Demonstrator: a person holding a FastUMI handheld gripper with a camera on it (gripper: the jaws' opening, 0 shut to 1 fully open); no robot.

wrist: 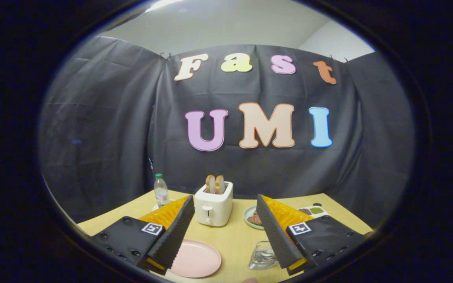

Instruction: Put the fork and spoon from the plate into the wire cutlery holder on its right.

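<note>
My gripper (224, 198) is held open above the wooden table (234, 239), with nothing between its fingers. A pink plate (195, 258) lies below the left finger, partly hidden by it, and the part I can see is bare. The small wire cutlery holder (263, 255) stands to the plate's right, tucked against the right finger. Something shiny glints inside it, but I cannot tell what it is.
Just beyond the fingers stands a white toaster (213, 208) with two bread slices in it. A water bottle (161, 191) is at the back left. A pale plate of food (252, 217) and a compartment tray (313, 211) sit at the back right.
</note>
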